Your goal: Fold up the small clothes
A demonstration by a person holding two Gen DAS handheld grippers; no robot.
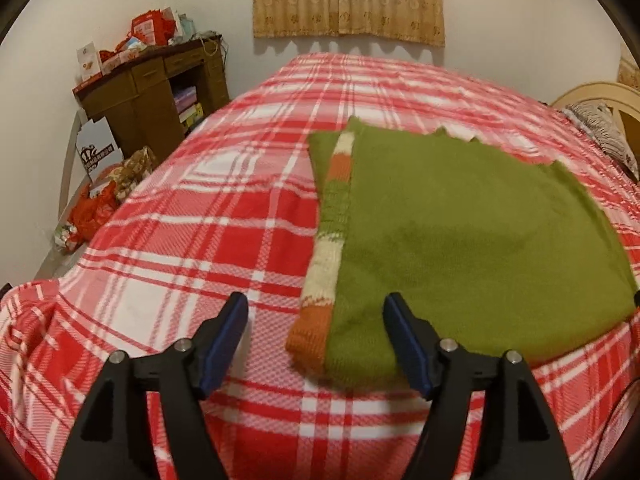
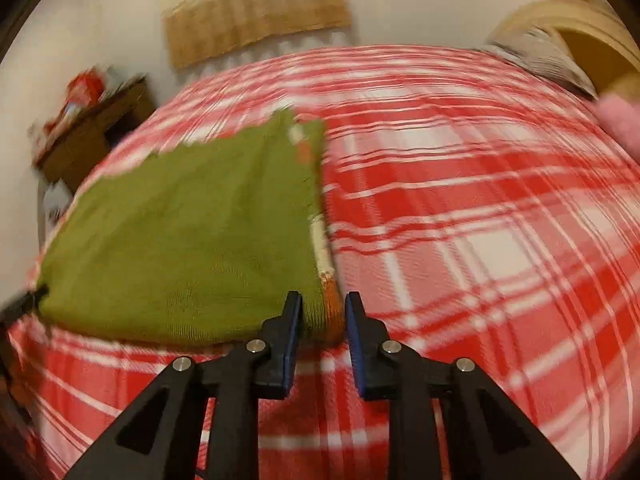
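Note:
A green knitted sweater (image 1: 460,232) lies folded flat on the red plaid bed (image 1: 200,216), a striped orange, cream and green sleeve (image 1: 328,248) along its left edge. My left gripper (image 1: 316,304) is open, just in front of the sweater's near left corner, one finger over the green knit. In the right wrist view the sweater (image 2: 192,240) lies left of centre. My right gripper (image 2: 323,300) is open with a narrower gap, its fingers on either side of the near right corner with the orange cuff (image 2: 334,312). This view is blurred.
A brown wooden desk (image 1: 156,84) piled with red boxes stands left of the bed, with bags on the floor (image 1: 100,200) below. A curtain (image 1: 348,0) hangs on the far wall. A headboard and pillow (image 1: 600,128) are at right.

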